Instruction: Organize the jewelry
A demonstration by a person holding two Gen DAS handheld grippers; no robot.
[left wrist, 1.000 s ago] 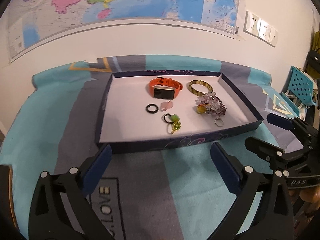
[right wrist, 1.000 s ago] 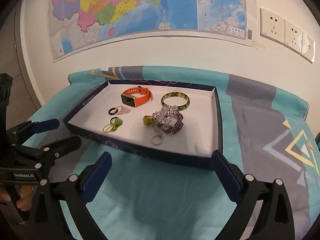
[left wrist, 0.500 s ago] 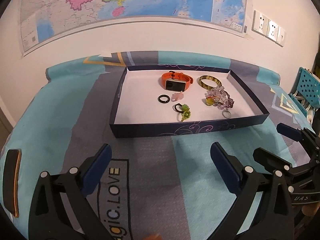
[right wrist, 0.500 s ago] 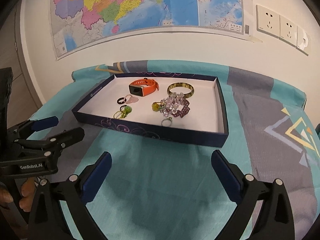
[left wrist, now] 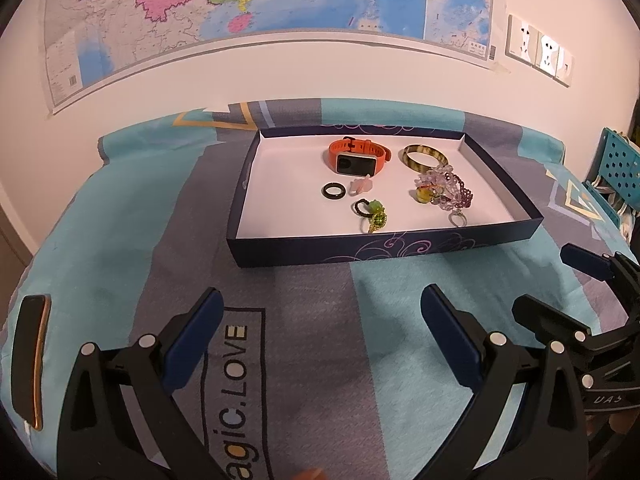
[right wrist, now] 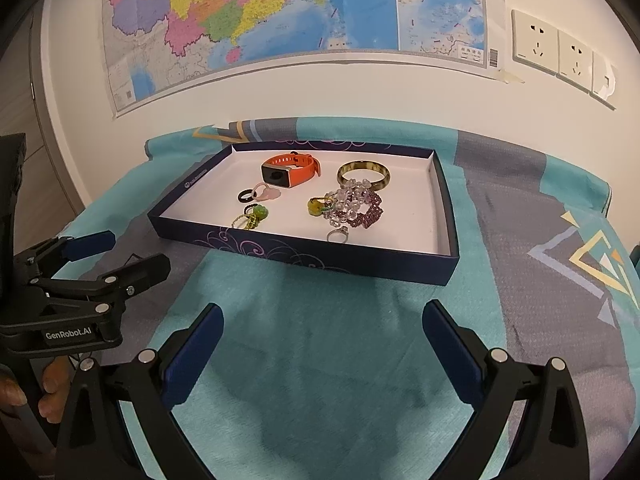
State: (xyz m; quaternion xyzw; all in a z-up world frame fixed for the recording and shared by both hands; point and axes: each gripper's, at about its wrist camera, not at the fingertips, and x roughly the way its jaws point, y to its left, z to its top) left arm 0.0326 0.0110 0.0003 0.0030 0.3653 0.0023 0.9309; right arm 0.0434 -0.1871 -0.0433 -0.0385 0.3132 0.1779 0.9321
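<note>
A shallow dark blue tray (left wrist: 312,246) (right wrist: 304,258) with a white floor lies on the bed cover. In it are an orange smartwatch (left wrist: 356,156) (right wrist: 290,170), a mottled bangle (left wrist: 424,156) (right wrist: 363,174), a black ring (left wrist: 334,191) (right wrist: 245,195), a pink charm (left wrist: 361,185), a green beaded piece (left wrist: 374,214) (right wrist: 256,216), a heap of purple and clear bead bracelets (left wrist: 444,190) (right wrist: 356,204) and a silver ring (left wrist: 457,219) (right wrist: 337,235). My left gripper (left wrist: 320,332) is open, well short of the tray. My right gripper (right wrist: 322,344) is open too, nothing between its fingers.
The bed cover (left wrist: 104,240) is teal and grey with printed letters. A dark phone with an orange rim (left wrist: 30,360) lies at its left edge. A map (right wrist: 280,12) and wall sockets (right wrist: 560,52) are behind. A blue perforated object (left wrist: 618,168) stands at the right.
Both grippers have pulled back from the tray, so it looks smaller and farther. The phone at the left has come into the left wrist view. The jewelry has not moved.
</note>
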